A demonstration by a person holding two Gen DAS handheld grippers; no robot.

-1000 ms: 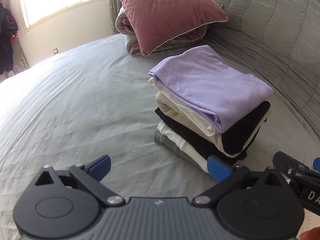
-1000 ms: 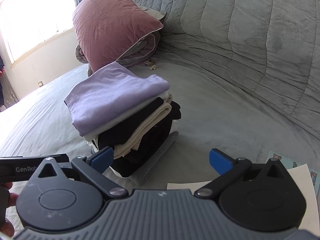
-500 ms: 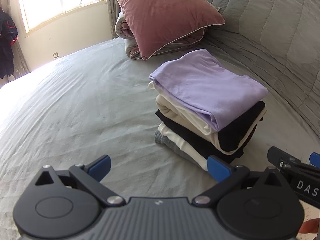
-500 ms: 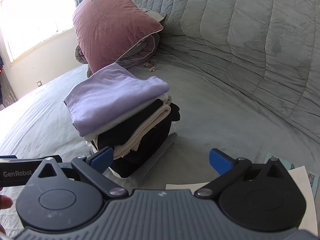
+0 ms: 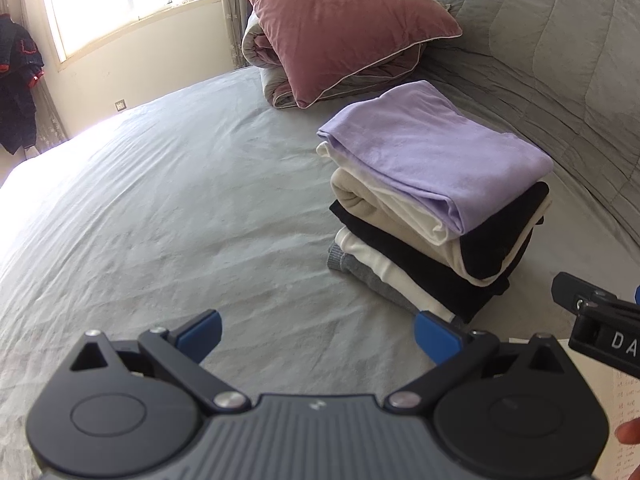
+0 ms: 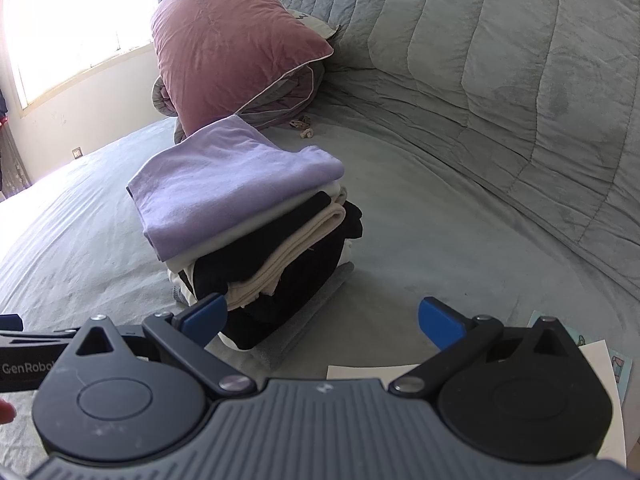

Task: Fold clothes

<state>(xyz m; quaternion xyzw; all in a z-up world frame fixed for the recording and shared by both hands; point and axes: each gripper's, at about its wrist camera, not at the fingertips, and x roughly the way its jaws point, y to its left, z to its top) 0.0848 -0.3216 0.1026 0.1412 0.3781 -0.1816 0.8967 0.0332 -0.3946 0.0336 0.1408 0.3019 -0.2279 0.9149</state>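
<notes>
Both the left gripper and right gripper are hovering spread and empty near the folded clothes stack; judging it finished, I advise avoiding nudging the lavender top.

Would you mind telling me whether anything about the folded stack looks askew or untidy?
Mostly neat, but the stack is uneven: the grey bottom piece juts out past the layers above, and the cream layer bunches at its edge. Both grippers, left and right, are open and hold nothing.

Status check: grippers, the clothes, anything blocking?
Left gripper and right gripper both open, empty. Folded stack on bed, lilac piece on top. Nothing blocking.
</notes>
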